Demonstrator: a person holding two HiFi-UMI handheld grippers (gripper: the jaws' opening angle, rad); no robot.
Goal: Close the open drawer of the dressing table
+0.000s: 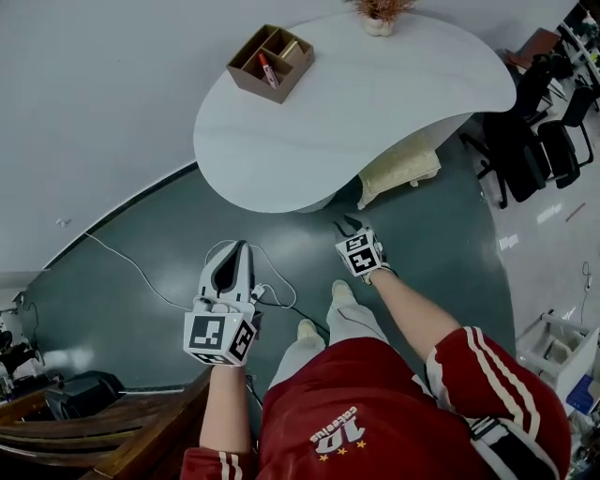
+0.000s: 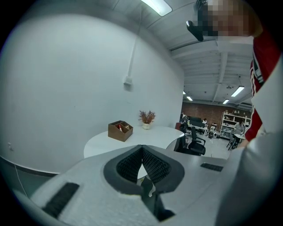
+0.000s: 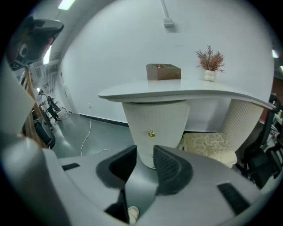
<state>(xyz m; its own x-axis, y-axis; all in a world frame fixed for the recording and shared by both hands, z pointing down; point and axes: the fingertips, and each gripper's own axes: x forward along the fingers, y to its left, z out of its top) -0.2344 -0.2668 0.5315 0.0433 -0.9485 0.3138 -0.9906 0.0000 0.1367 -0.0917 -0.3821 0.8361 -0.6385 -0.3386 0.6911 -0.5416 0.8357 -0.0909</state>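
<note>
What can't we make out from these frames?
- Drawer: in the head view the tabletop covers it; the right gripper view shows the pedestal and its gold knob, but open or shut is unclear.
- Plant: cut by the head view's top edge.
- Organizer box contents: too small in the left gripper view.

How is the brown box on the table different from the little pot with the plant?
The box is square-cornered with compartments; the pot is round. The box is brown; the pot is white. The box holds a red pen-like thing; the pot holds a dry reddish plant. Both stand on the white table top.
</note>
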